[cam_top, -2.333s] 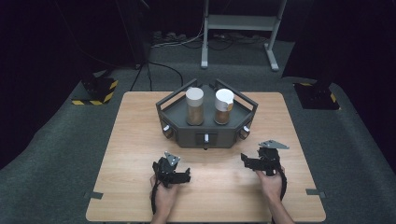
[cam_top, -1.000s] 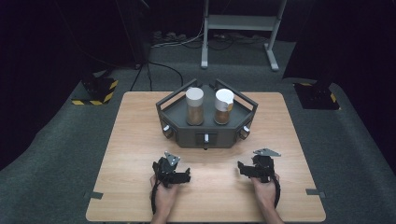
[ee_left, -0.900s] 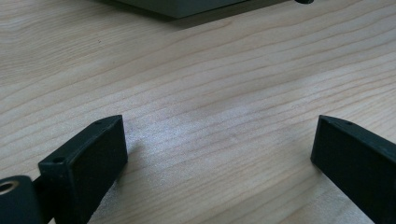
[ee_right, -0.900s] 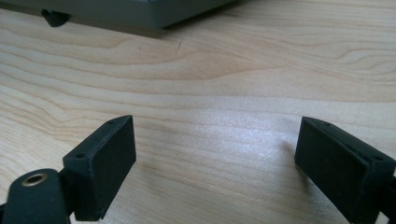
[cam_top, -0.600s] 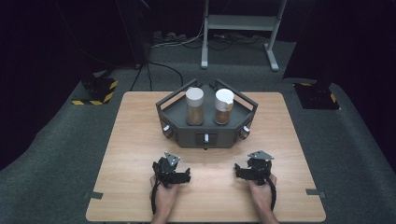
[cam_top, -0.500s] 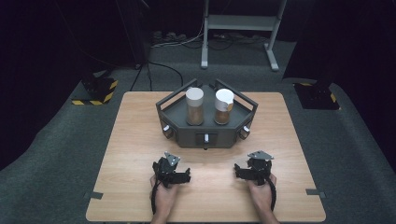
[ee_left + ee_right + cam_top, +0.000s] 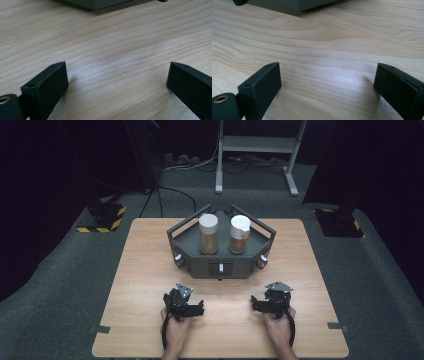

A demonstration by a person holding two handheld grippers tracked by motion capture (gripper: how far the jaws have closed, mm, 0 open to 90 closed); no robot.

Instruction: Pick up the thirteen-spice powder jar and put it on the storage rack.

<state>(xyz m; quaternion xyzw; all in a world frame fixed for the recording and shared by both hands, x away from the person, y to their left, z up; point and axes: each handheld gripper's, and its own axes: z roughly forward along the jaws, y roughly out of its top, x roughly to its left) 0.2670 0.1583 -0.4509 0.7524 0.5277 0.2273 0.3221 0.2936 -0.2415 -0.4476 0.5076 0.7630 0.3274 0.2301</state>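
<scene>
Left of centre, lower part of the high view: left gripper (image 7: 184, 302) sits low on the wooden table (image 7: 150, 265), a hand behind it coming in from the bottom edge. Same spot as in every earlier frame; no shift. In the left gripper view its jaws stand spread wide, bare wood grain between them, nothing pinched.

Centre, upper half of the table: dark grey tray (image 7: 220, 266), angular, with raised rails. Two jars stand upright inside it, side by side and just apart: left jar (image 7: 208, 234) with a flat pale lid and brownish contents, right jar (image 7: 240, 234) with a white lid and darker brown contents. Tray and jars are unchanged from the earlier frames. The tray's front edge shows as a grey strip at the top of both gripper views. Both grippers are well apart from the tray, on the near side of it.

Right of centre, lower part: right gripper (image 7: 270, 301). This one differs: in the oldest frame it sat farther right and higher in the frame; now it is nearer the bottom edge and closer to centre, roughly level with the left gripper. Its jaws have just been opening; in the right gripper view they stand spread, with only table between them.
</scene>
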